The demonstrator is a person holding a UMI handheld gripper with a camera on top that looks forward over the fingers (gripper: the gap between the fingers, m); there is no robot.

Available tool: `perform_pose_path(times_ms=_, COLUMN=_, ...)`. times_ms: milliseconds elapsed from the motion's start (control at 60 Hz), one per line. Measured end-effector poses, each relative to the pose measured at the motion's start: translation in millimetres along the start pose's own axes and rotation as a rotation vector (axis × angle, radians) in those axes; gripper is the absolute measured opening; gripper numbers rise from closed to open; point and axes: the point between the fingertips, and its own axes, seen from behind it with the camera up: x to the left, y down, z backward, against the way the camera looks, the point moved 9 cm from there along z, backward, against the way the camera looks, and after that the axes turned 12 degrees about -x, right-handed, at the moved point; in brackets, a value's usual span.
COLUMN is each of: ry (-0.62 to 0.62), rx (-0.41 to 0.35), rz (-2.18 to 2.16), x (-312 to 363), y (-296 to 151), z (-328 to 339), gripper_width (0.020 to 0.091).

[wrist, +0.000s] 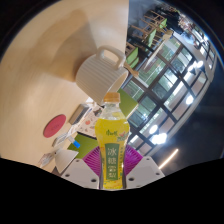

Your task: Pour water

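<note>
One bottle [112, 140], yellow-green liquid inside, yellow cap on, green label w/ print too small to read, sits upright between the fingers of the hand-held gripper [110, 168]. The purple pads [93, 157] press its lower body from both sides, so the gripper is clenched on the bottle, which looks lifted off the worktop [40, 70], though its base is hidden so can't confirm. Just beyond the bottle's cap stands a white mug [102, 68] w/ ribbed sides and a handle toward the right, approx. where a pour would go. Left of the bottle, on the worktop, a flat red round thing [54, 124], maybe a lid or coaster, and some white and green bits near the fingers, unclear what.

Risks: cap appears on, so tipping now gives no pour; it needs removing first. Grip is low on the bottle, so tilting could let it swing or slip between the pads. Mug is near the worktop's edge, w/ a drop to a lower floor beyond; a bump from the bottle neck could push it off.

Hidden: mug's inside, bottle base, liquid level behind the label.
</note>
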Motion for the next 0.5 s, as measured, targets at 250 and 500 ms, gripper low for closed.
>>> perform_pose_path(times_ms=250, ry=0.08, rx=0.003, rz=-0.133, x=-10.5, y=13.9, z=2.9, gripper_width=0.0255)
perform_pose_path(times_ms=500, ry=0.428, rx=-0.008, rz=-1.246, x=-23.5, y=87.1, z=12.7, gripper_width=0.0255)
